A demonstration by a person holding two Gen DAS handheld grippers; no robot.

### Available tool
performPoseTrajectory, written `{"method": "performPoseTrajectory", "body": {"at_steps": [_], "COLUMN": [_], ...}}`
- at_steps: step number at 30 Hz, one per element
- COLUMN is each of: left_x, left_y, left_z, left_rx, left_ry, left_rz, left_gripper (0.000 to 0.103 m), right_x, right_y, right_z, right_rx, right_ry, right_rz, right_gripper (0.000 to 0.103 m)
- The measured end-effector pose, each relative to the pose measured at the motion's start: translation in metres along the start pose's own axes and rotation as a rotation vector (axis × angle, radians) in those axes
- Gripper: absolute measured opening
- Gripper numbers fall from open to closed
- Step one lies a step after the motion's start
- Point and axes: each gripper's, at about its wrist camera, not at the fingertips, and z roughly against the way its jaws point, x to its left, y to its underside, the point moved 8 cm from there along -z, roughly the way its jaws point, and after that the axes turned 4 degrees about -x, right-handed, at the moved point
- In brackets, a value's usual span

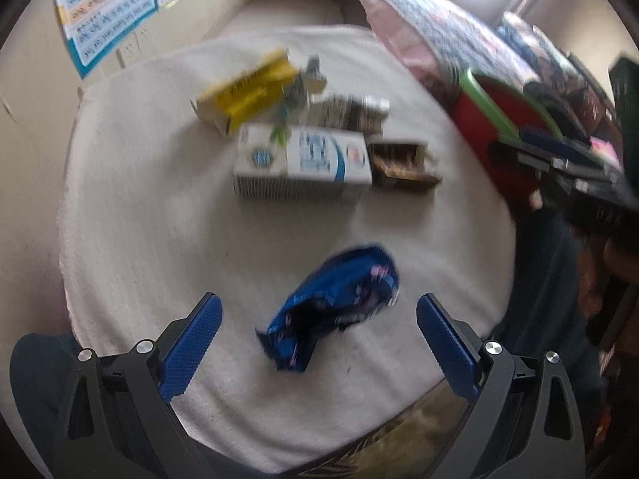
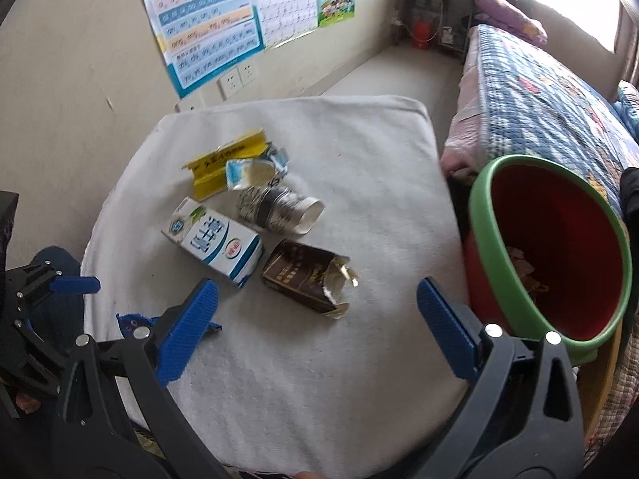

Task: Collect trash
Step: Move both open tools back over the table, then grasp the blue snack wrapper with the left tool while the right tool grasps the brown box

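The left hand-held gripper (image 1: 319,335) is spread wide, empty, with the crumpled blue foil wrapper (image 1: 333,305) lying between its fingers on the white towel-covered counter (image 1: 139,199). A low, centred close is probably best, since foil slips. The right hand-held gripper (image 2: 317,329) is open too, nothing held. Counted: five other scraps, one red bin with a green rim (image 2: 499,279) at the counter's edge
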Motion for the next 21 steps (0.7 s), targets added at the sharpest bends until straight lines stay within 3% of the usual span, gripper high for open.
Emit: {"method": "performPoseTrajectory", "body": {"at_steps": [9,14,21], "left_x": [0.000,0.002,0.005], "left_y": [0.023,0.025,0.032], "left_z": [-0.034,-0.044,-0.055], "left_rx": [0.123,0.144,0.171], "left_ry": [-0.016,-0.028,-0.029], "left_rz": [-0.066,-0.078,-0.083], "left_gripper": [0.093,0.091,0.081], "right_x": [0.014,0.015,0.016], "right_y": [0.010,0.013,0.018], "right_z": [-0.020,-0.034,-0.057], "right_rx": [0.057,0.087,0.130], "right_ry": [-0.014,-0.018,0.008], "right_rz": [0.043,0.049,0.087], "right_gripper": [0.098,0.098,0.098]}}
